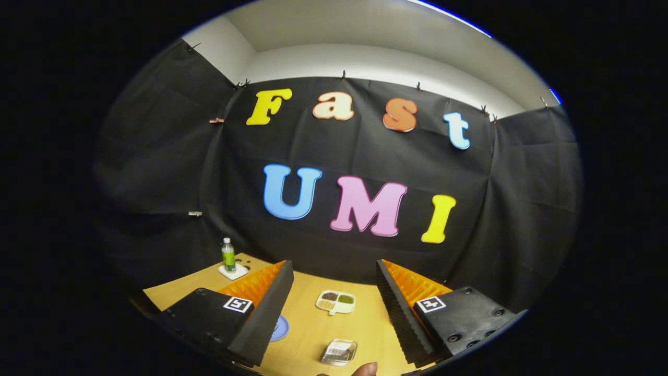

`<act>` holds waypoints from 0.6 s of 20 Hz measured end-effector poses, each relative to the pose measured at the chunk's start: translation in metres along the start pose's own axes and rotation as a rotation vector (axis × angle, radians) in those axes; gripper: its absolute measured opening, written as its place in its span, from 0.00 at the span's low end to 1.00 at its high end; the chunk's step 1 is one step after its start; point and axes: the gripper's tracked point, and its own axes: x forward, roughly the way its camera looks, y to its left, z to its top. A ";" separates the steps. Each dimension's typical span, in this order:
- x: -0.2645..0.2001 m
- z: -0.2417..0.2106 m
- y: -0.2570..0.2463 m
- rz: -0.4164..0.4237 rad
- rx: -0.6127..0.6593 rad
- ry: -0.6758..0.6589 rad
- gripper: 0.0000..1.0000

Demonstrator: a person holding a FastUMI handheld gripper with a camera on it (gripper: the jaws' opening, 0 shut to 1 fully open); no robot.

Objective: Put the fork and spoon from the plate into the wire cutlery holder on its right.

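gripper view: gripper [334,300] held above a wooden table [308,334], fingers spread wide, nothing between them. between the fingers on the table: a small divided dish [335,302], nearer a clear lidded box [339,352]. blue disc [280,329] beside left finger. bottle [228,255] on a white coaster, beyond left finger. a fingertip [365,369] just beside the box. plate, fork, spoon, holder: cannot tell where.

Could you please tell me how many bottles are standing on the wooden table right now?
1. The clear plastic bottle with green label stands on a small white coaster at the table's far corner, beyond the open claw. Others may be hidden behind its fingers.
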 end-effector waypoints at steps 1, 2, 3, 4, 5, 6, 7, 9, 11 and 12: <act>0.005 -0.011 0.009 0.027 0.024 0.043 0.98; 0.011 -0.020 0.017 0.051 0.046 0.080 0.98; 0.016 -0.029 0.025 0.069 0.063 0.113 0.97; 0.020 -0.037 0.033 0.085 0.075 0.139 0.98; 0.023 -0.043 0.039 0.094 0.080 0.160 0.98; 0.027 -0.051 0.046 0.106 0.079 0.182 0.98; 0.030 -0.059 0.053 0.120 0.074 0.212 0.98; 0.036 -0.081 0.068 0.152 0.062 0.282 0.98; 0.048 -0.108 0.083 0.187 0.066 0.378 0.98; 0.050 -0.124 0.091 0.206 0.077 0.436 0.97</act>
